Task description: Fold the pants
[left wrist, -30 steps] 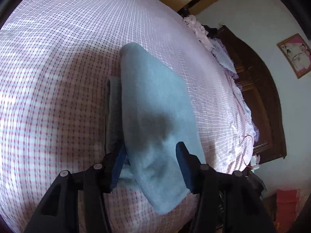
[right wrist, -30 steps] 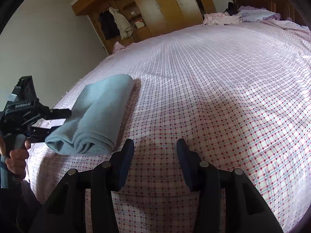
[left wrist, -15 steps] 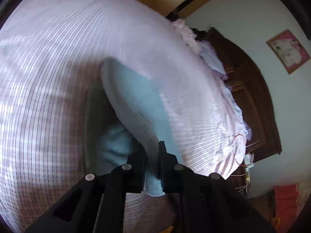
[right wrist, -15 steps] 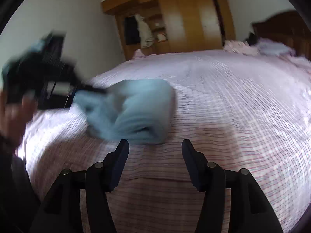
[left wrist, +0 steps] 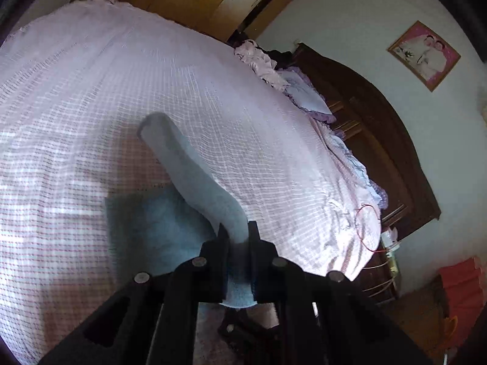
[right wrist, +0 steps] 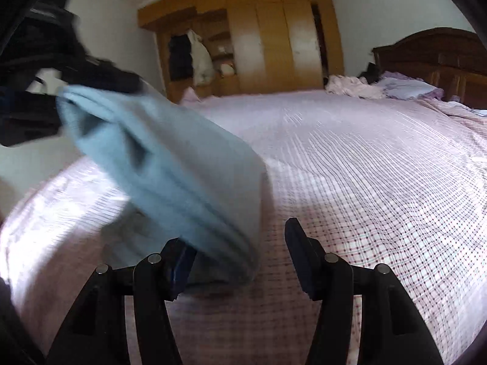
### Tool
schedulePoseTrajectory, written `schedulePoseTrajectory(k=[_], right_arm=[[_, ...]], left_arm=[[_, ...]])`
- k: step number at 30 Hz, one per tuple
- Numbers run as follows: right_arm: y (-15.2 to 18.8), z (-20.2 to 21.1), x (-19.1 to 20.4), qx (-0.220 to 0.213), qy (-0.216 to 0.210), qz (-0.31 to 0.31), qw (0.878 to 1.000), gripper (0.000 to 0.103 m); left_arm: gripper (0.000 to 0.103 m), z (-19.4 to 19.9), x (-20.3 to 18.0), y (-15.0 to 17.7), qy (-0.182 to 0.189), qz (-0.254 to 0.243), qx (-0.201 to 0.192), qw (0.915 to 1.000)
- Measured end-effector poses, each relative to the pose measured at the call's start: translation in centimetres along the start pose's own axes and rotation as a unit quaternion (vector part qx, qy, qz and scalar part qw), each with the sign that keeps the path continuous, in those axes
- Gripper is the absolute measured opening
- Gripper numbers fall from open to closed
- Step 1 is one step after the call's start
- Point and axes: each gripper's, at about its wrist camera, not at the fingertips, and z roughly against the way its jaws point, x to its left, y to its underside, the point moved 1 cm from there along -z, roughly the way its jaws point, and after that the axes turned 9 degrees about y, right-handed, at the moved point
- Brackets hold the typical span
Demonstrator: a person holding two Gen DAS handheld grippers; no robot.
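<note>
A: How far along is the fold judged to be?

B: Well along, by the look of it. The pants are already gathered into a thick, several-layered bundle. In the left wrist view one end of it is clamped between the pads of the left gripper, at the lower centre of the frame, and the bundle is raised off the bed. Its far end is seen at the middle left. A lower part of the blue cloth is seen beneath, at the lower left, on or close above the cover.

A: And in the right wrist view?

B: The pants are seen sloping from the upper left, where the left gripper is blurred, down to the lower centre. The right gripper is held with its jaws apart and nothing pinched; its left finger is beside or partly behind the bundle's lower end. Contact cannot be told.

A: What is left?

B: Probably one last fold-over or the laying down and smoothing of the bundle. Whether the layers are even cannot be judged through the blur.
</note>
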Motion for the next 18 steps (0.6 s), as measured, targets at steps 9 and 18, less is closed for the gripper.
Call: schedulePoseTrajectory(k=[9, 18], right_arm=[[2.1, -0.4, -3.3, 0.038, -0.023, -0.053, 0.998, 0.06], [2.9, 2.5, -5.6, 0.058, -0.03, -0.077, 0.995, 0.06]], left_arm=[[0.01, -1.5, 8.4, 5.9, -0.062, 0.026, 0.017, 0.9976], [0.011, -1.1, 7.8, 7.2, -0.07, 0.001, -0.011, 0.9975]])
